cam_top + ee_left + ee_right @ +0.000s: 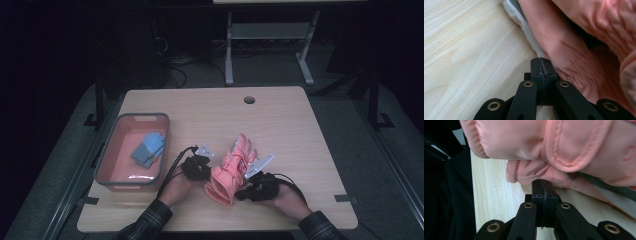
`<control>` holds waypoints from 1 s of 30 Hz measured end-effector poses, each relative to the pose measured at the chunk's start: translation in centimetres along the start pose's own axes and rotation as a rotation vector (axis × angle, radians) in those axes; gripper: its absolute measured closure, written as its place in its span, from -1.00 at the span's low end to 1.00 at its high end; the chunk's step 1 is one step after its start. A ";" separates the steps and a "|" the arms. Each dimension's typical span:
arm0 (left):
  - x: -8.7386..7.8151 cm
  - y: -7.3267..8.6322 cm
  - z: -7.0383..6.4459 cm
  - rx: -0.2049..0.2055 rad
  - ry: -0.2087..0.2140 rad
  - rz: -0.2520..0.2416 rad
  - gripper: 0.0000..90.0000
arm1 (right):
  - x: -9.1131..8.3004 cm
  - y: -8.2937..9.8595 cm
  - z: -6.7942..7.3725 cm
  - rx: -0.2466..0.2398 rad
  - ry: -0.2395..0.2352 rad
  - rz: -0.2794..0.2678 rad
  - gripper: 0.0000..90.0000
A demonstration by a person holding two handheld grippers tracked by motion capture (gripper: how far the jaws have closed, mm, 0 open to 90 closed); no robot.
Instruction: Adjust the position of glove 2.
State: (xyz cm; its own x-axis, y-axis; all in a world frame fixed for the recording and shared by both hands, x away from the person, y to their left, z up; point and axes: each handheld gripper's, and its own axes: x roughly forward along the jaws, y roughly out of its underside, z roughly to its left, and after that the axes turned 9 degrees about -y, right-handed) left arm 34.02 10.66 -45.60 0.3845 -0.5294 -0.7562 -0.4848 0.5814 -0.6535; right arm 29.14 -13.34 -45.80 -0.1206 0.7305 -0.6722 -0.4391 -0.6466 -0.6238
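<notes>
A puffy pink glove lies near the table's front edge, fingers pointing away and cuff toward the person. My left gripper is at the cuff's left side. In the left gripper view its jaws are pressed together right where the pink fabric and its white lining meet them. My right gripper is at the cuff's right side. Its jaws are also shut, with the tips tucked into the lower fold of the pink cuff.
A pink bin with a grey rim stands at the left, with a blue glove inside. A cable hole sits near the table's far edge. Bare wood lies to the right and beyond the glove.
</notes>
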 end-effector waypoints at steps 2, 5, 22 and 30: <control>-0.2 -0.2 0.2 -0.009 -0.012 -0.005 0.99 | -1.1 0.0 0.0 0.006 0.025 -0.025 1.00; -0.8 -0.5 0.6 -0.018 -0.029 -0.016 0.99 | -2.8 -0.1 -0.2 0.013 0.059 -0.074 1.00; -3.2 -2.3 3.1 -0.109 -0.035 -0.053 0.12 | -7.5 -4.5 -2.0 0.016 0.203 -0.263 1.00; -4.5 -2.8 3.5 -0.132 -0.025 -0.098 -0.19 | -7.3 -6.2 -2.4 0.004 0.223 -0.279 1.00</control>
State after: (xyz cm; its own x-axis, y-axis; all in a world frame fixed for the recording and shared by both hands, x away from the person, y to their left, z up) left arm 36.35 13.56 -40.44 0.4536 -0.5636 -0.6904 -0.5419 0.4406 -0.7157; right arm 34.91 -15.21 -37.96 0.2021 0.8125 -0.5468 -0.4315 -0.4274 -0.7945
